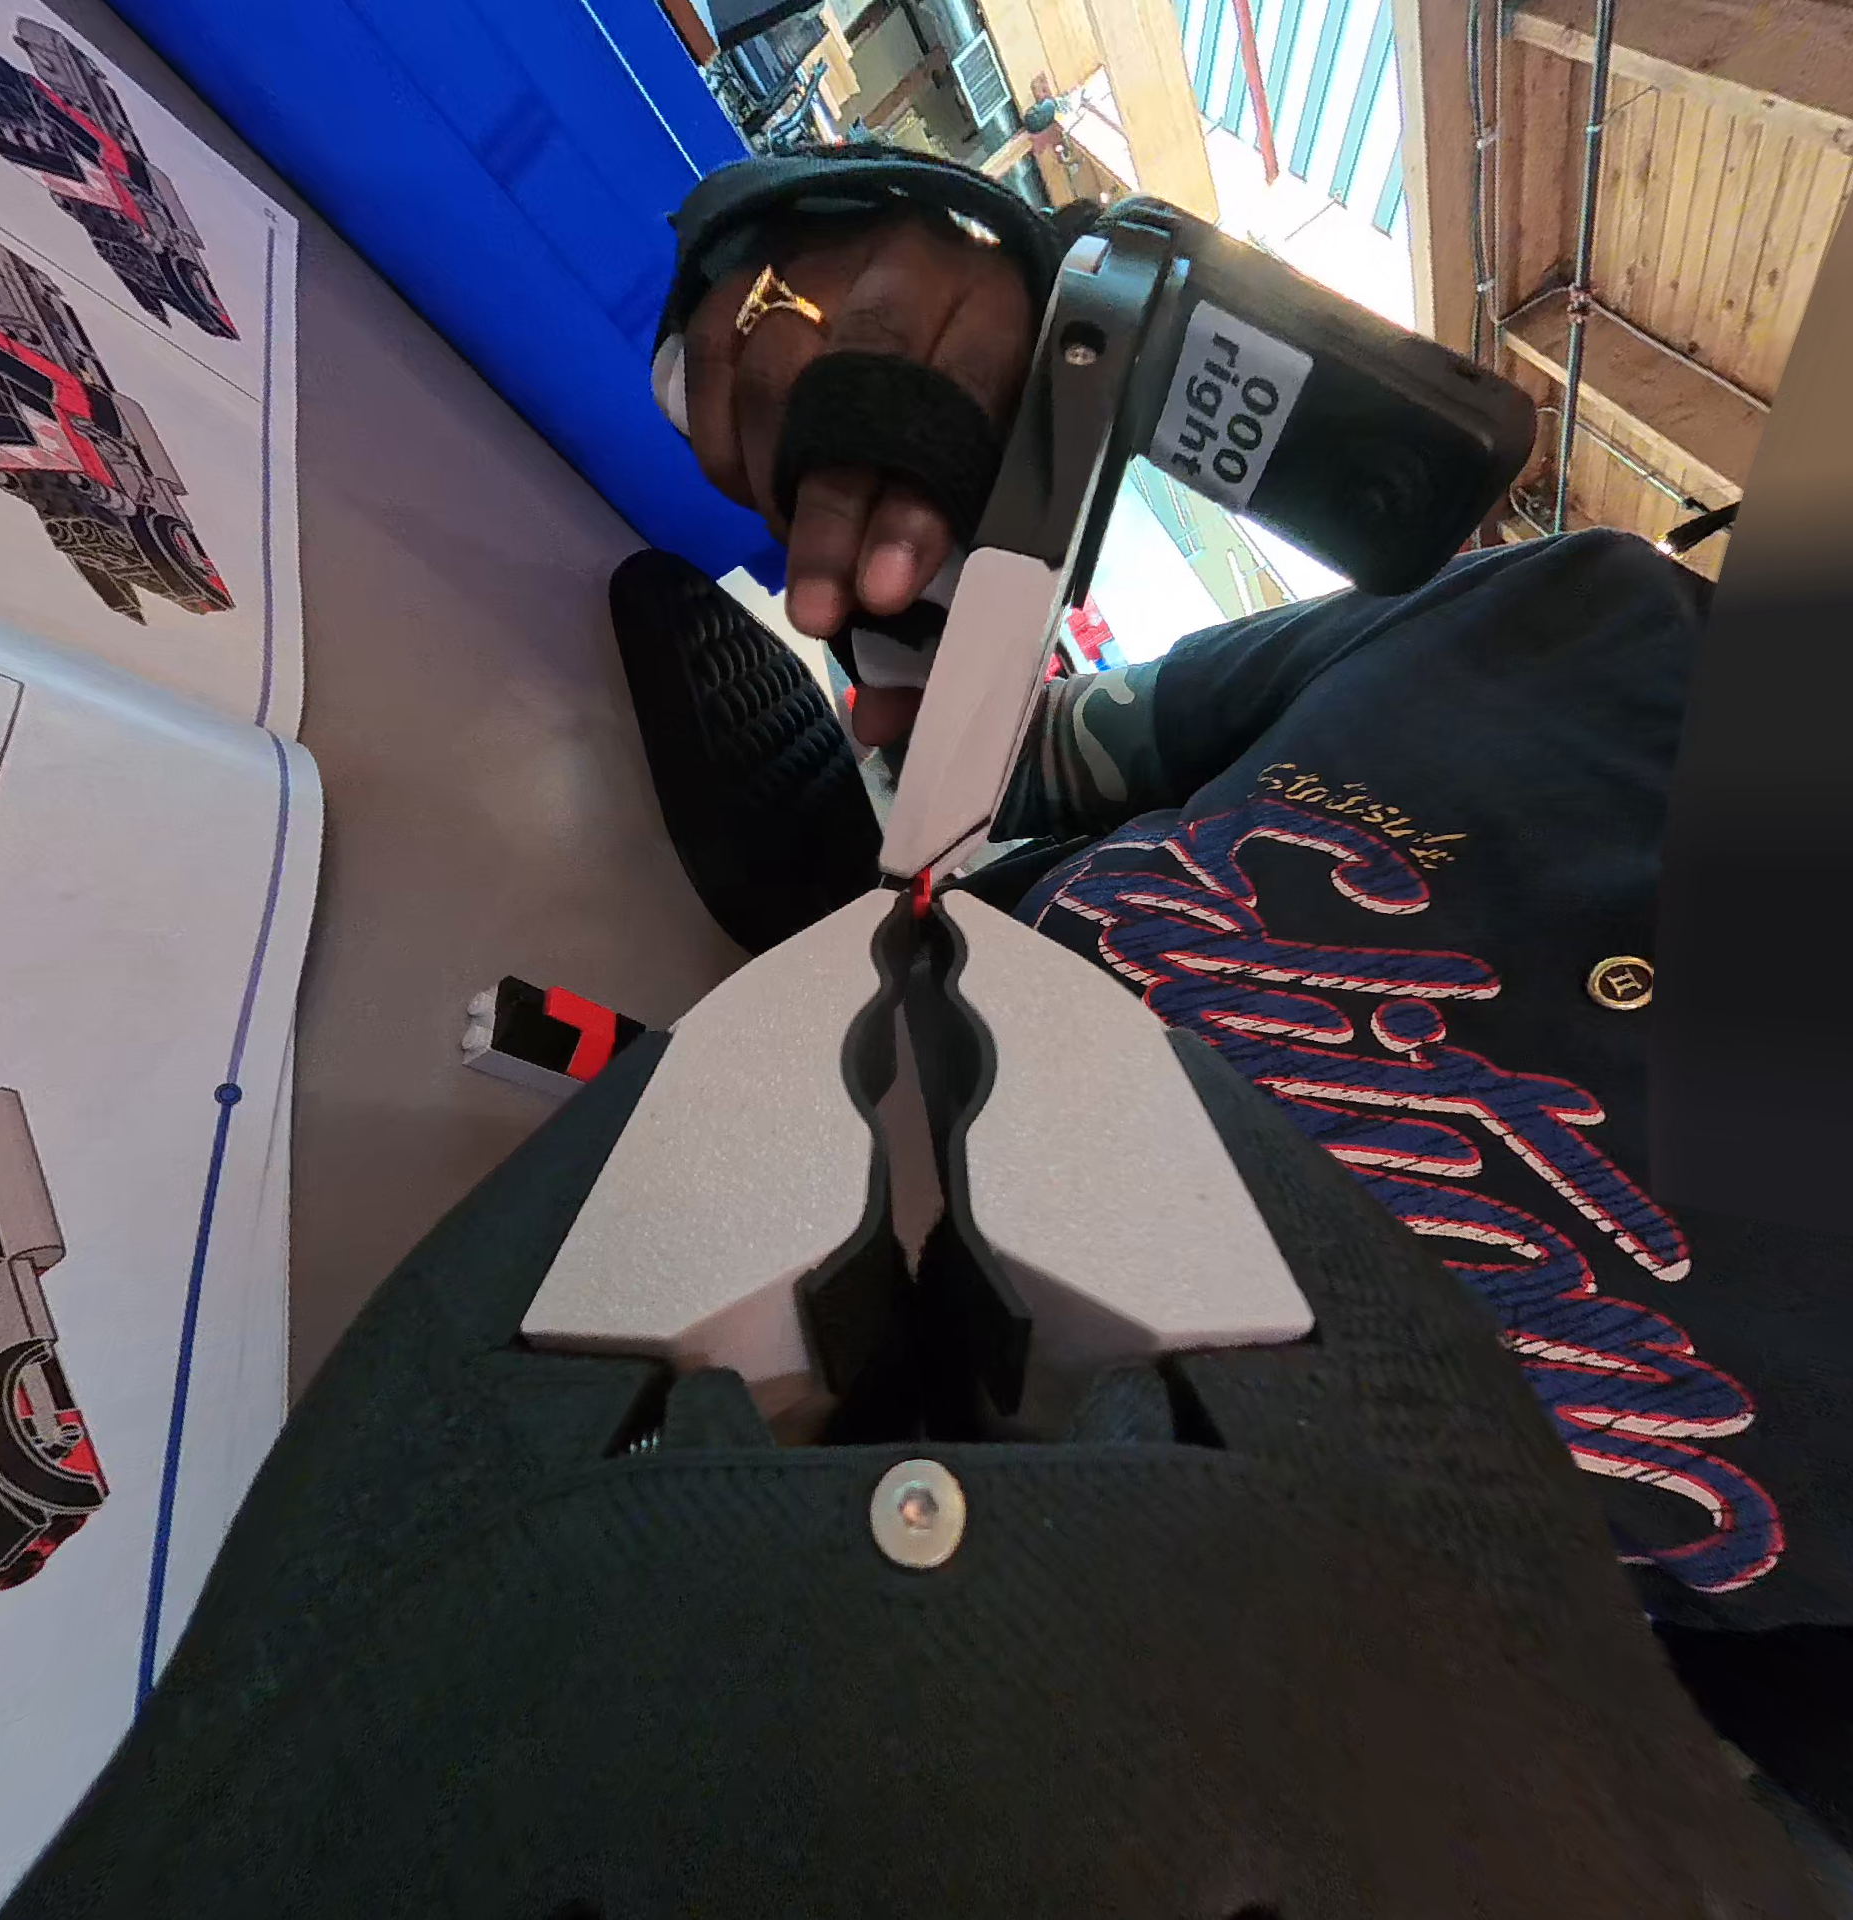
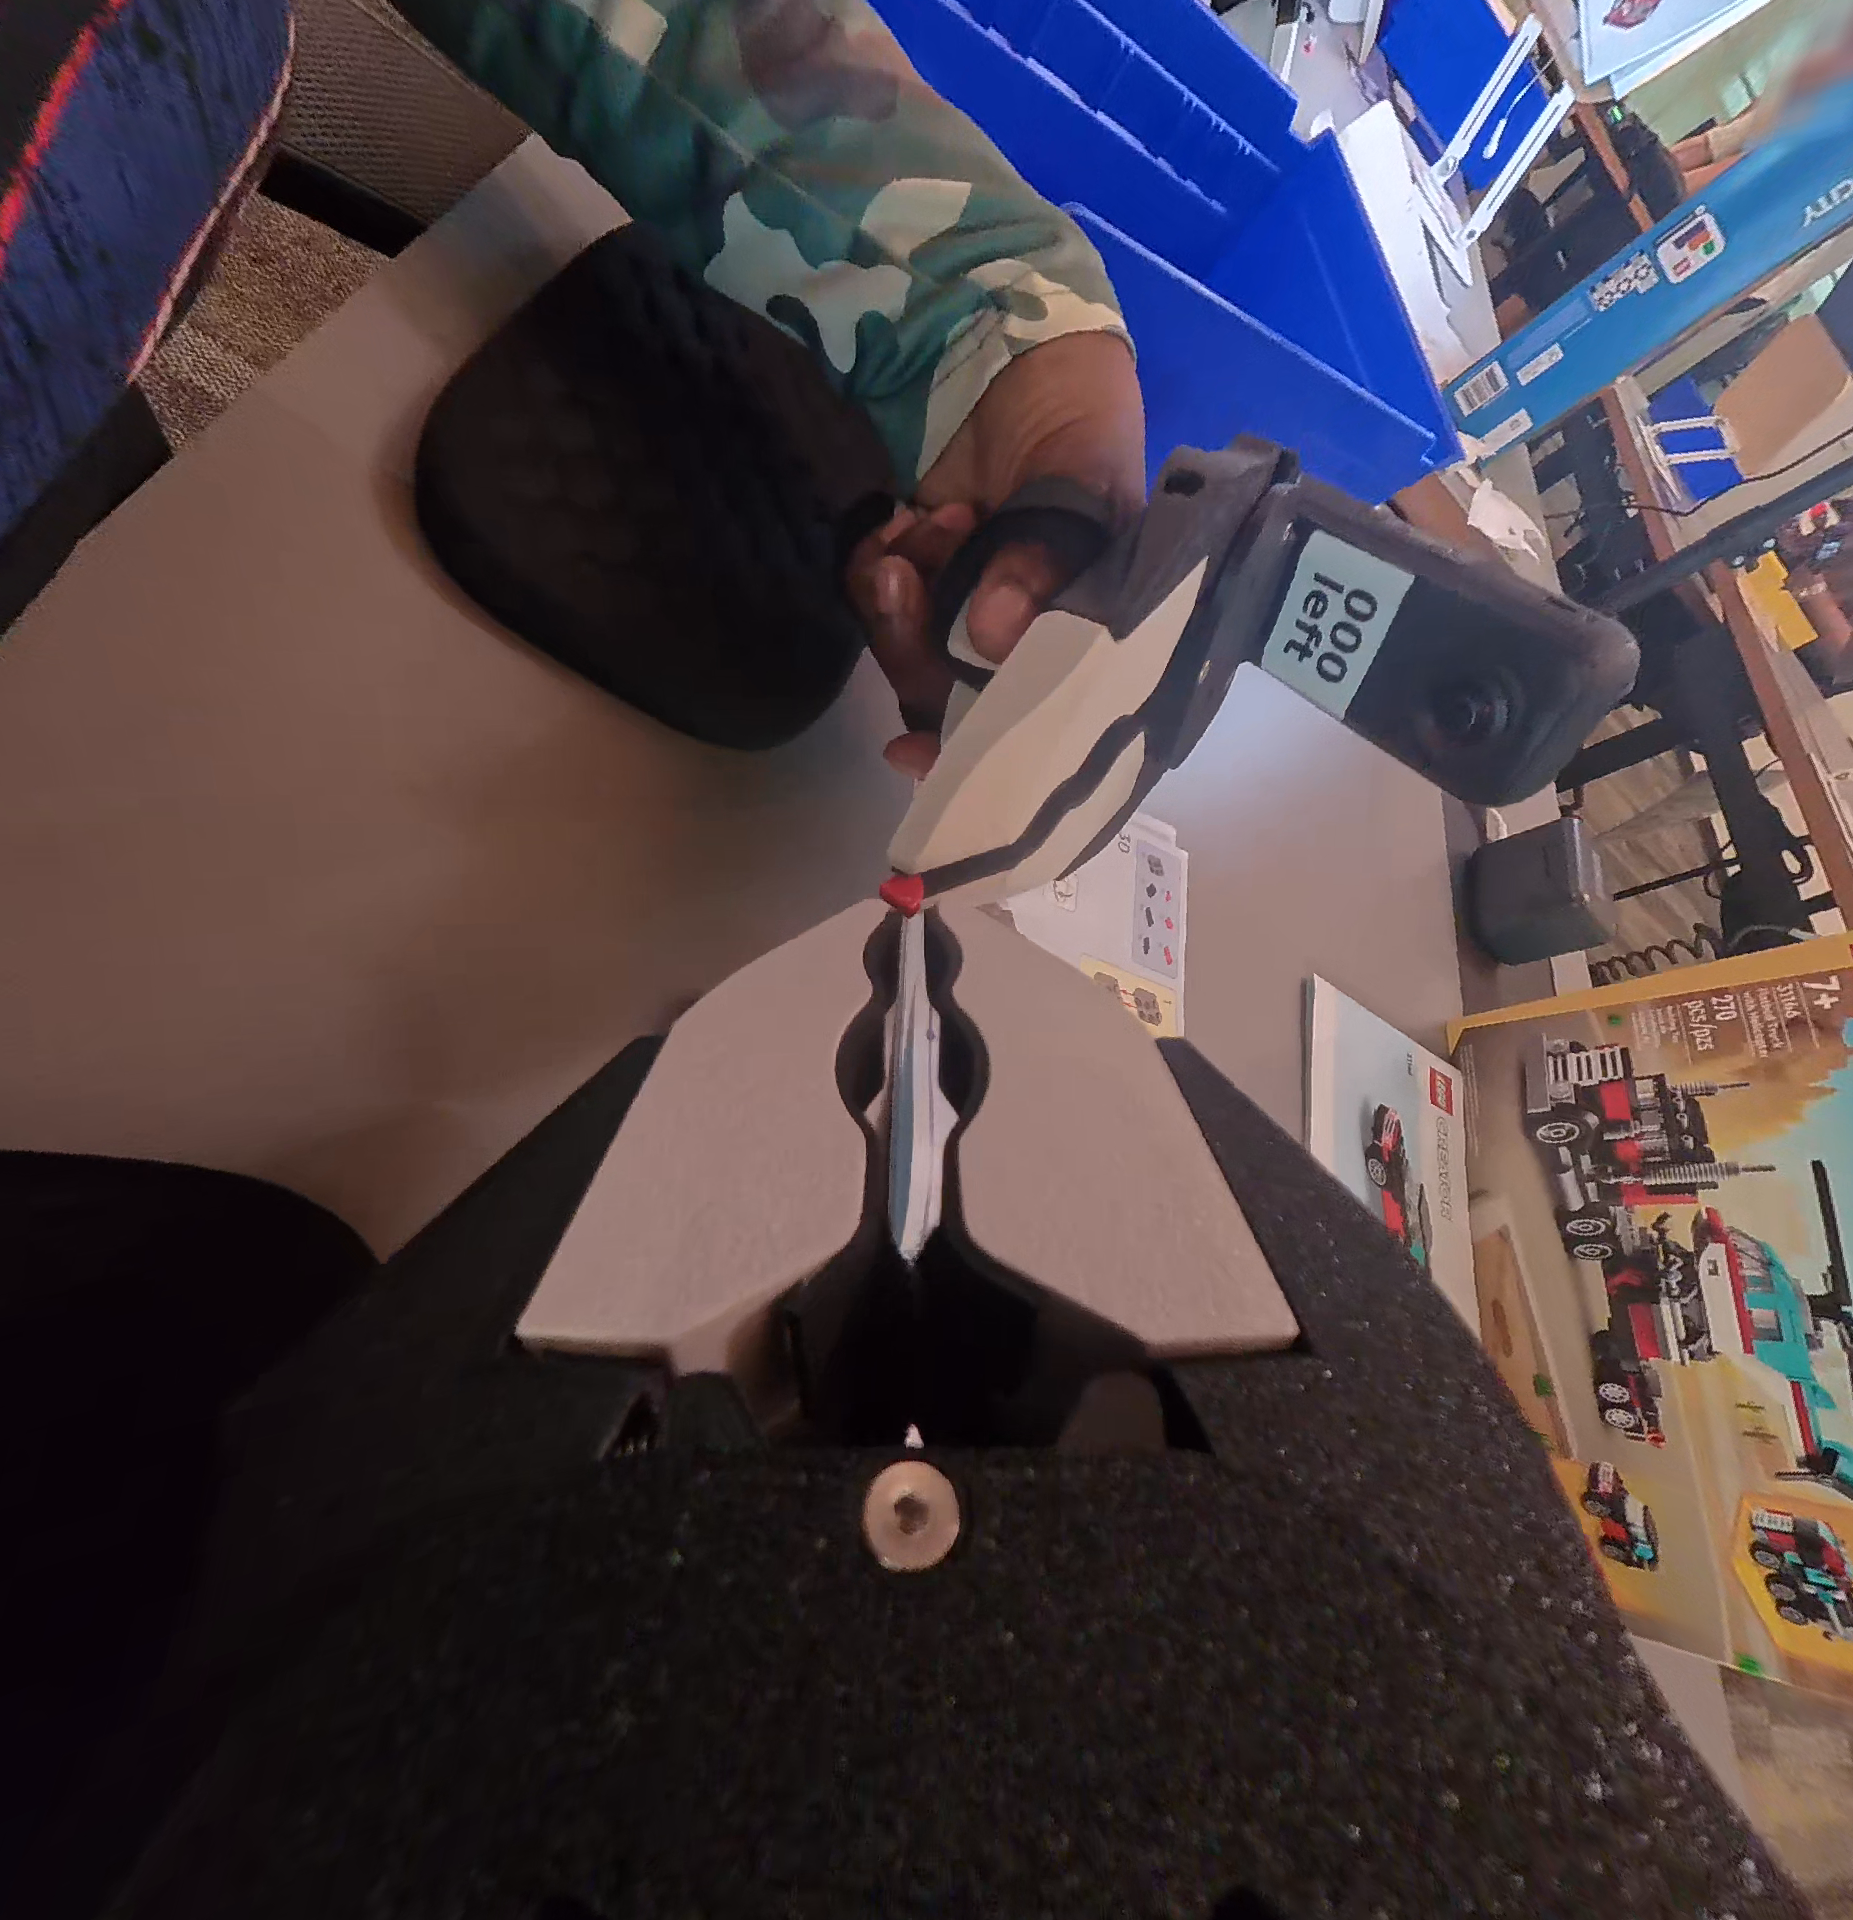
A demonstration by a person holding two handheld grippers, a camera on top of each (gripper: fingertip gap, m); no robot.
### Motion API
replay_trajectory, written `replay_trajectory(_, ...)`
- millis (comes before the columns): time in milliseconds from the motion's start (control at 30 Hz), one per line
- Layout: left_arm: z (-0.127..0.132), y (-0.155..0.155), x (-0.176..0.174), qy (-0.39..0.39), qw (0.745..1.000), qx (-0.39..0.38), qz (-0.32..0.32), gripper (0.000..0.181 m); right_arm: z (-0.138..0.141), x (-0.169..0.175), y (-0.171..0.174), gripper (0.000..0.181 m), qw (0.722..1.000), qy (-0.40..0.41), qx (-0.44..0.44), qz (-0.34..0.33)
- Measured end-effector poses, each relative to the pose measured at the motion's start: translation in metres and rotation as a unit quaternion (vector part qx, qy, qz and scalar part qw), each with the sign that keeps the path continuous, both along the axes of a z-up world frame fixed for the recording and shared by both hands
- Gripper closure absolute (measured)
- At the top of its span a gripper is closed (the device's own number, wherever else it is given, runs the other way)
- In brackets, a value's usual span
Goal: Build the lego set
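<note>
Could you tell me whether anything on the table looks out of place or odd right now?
Nothing looks spilled or damaged. The one stray item is a small black, red and white brick assembly lying tipped on its side on the grey table, apart from the tiny red piece pinched where the left gripper and right gripper meet.

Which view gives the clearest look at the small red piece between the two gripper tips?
The right wrist view: the small red piece shows as a distinct shape between both grippers' closed tips. The left wrist view shows only a thin red sliver.
</note>
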State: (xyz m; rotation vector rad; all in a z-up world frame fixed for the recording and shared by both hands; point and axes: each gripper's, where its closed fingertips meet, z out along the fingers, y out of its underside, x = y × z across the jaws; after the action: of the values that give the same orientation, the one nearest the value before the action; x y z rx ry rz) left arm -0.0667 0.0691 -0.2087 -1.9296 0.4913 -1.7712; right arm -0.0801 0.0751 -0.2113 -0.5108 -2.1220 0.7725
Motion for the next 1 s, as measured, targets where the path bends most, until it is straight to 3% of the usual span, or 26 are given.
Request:
replay_trajectory(367,-0.003,0.006,0.0,-0.001,1.0,-0.013,0.01,0.178,-0.004,0.001,0.004,0.179,1.0,-0.003,-0.03,-0.007)
replay_trajectory(500,-0.01,0.011,-0.005,0.035,0.998,0.018,0.042,0.164,-0.011,0.005,0.012,0.181,0.995,-0.023,-0.09,-0.029)
replay_trajectory(600,-0.018,0.006,-0.004,0.085,0.993,0.056,0.05,0.181,-0.027,0.008,0.012,0.181,0.99,-0.056,-0.125,-0.037)
replay_trajectory(700,-0.045,0.006,-0.013,0.187,0.979,0.051,0.061,0.18,-0.055,0.014,0.016,0.181,0.986,-0.12,-0.104,-0.059)
replay_trajectory(833,-0.035,0.009,-0.041,0.261,0.95,0.127,0.117,0.176,-0.057,0.021,-0.002,0.176,0.976,-0.165,-0.137,-0.044)
replay_trajectory(1000,-0.035,-0.016,-0.065,0.333,0.911,0.175,0.169,0.175,-0.061,0.022,-0.048,0.172,0.961,-0.216,-0.172,-0.017)
